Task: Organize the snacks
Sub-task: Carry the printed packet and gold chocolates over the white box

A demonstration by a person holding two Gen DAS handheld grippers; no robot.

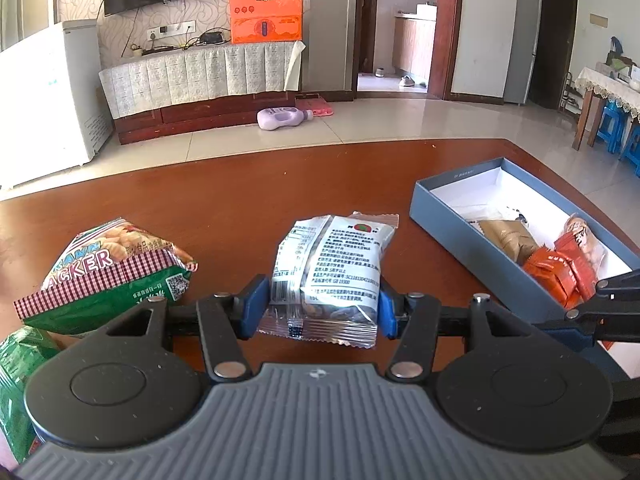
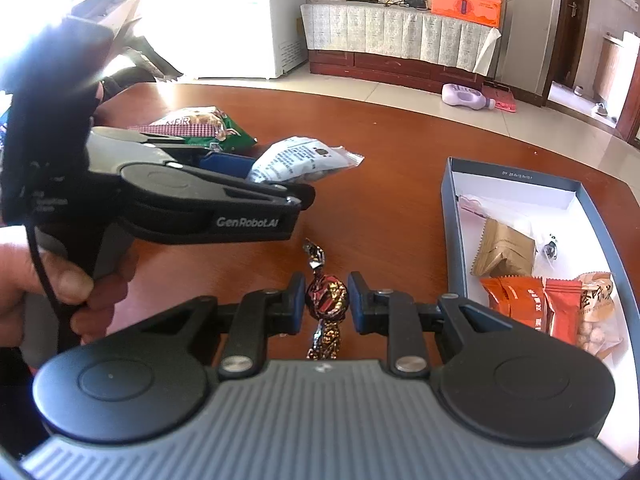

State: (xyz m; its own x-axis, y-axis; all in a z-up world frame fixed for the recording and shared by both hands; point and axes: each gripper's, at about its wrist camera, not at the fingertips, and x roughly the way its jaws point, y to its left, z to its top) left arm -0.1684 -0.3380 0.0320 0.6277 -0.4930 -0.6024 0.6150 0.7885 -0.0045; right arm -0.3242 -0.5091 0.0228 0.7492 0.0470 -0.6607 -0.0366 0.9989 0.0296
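Snacks in transit: left hand-held gripper (image 1: 322, 308) grips white packet (image 1: 328, 268), right hand-held gripper (image 2: 326, 300) pinches wrapped candy (image 2: 327, 298); next, probably release both into blue box (image 2: 456, 216).

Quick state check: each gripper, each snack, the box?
left gripper: shut on white snack packet, lifted
right gripper: shut on wrapped candy
blue box: open, partly filled with snacks
prawn cracker bag: lying on table, ungripped
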